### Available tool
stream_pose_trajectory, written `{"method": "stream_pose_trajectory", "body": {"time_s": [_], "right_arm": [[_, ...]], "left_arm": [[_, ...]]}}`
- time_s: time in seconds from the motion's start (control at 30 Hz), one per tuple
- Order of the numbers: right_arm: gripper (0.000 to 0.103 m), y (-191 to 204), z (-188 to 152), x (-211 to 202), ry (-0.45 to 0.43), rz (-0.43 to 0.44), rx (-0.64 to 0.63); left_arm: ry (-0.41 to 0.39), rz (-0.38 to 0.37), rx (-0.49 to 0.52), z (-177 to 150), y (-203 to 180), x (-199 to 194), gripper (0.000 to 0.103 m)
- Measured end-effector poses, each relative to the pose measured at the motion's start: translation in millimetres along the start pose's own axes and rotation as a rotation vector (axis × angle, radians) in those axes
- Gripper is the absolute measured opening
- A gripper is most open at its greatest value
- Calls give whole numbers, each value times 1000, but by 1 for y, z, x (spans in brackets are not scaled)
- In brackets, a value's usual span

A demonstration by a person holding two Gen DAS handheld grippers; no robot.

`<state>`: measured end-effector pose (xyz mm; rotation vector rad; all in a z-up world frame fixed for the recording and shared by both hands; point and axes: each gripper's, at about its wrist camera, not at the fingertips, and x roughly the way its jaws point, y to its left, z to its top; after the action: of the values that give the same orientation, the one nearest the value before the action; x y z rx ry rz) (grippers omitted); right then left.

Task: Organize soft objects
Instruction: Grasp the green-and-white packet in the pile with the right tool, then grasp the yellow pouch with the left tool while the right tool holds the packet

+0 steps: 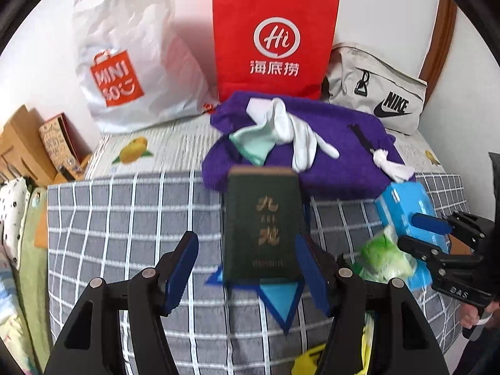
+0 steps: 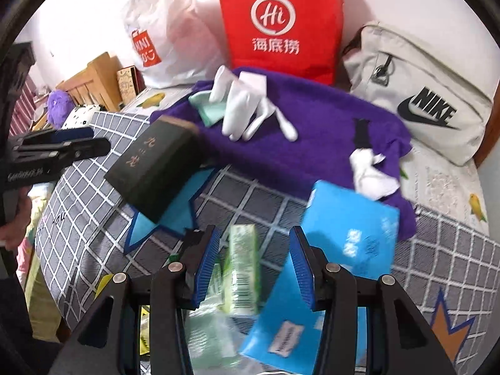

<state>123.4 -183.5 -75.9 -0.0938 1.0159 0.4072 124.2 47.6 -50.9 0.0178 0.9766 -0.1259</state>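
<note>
— Purple towel (image 1: pixel 312 162) is spread over the far part of the bed (image 1: pixel 125 212), right in front of the red paper bag (image 1: pixel 272 40). White gloves (image 1: pixel 293 131) and a mint cloth (image 1: pixel 250 147) lie on top of it.

— And that dark green box (image 1: pixel 265 228)?

— It stands between the fingers of the left tool (image 1: pixel 247 272), which is spread wide. The right finger looks to be against the box, though I can't be sure; the left finger is well clear. Under the box there's a blue star-shaped cloth (image 1: pixel 278 300) on the grey checked blanket.

— What about the right tool (image 2: pixel 254 268)?

— Also spread. A green tissue pack (image 2: pixel 242 268) sits between its fingers, seemingly touching neither, and the blue tissue pack (image 2: pixel 350 234) lies just beside it to the right.

— Anything else on the towel?

— A black strap with a knotted white cloth (image 2: pixel 372 172) at its end, near the towel's right edge.

— And against the wall?

— A white Miniso bag (image 1: pixel 125 62) left of the red one, and a grey Nike bag (image 2: pixel 418 100) to its right.
</note>
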Motion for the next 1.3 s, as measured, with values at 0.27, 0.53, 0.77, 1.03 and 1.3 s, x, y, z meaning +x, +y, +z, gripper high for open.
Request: {"method": "stream_pose_trajectory", "body": {"time_s": [0.27,0.53,0.77,1.03,1.3], "right_arm": [[46,12,-8,25,69,-29,-29],[22,30,-17,40,91,-87,-106],[16,17,-19,23,48,-86,-40],[16,18,-26,-20,-34,-95,14],[16,22,-40,-42,-94,-107,63]], "left_arm": [[81,-19,-61,-32,8,14,63],[115,-33,-70,-53,10,16,63],[131,-80,-80,-62,10,15,63],[131,-127,-53,-78,-4,5,63],[179,-152,-1,-113,-30,3,63]]}}
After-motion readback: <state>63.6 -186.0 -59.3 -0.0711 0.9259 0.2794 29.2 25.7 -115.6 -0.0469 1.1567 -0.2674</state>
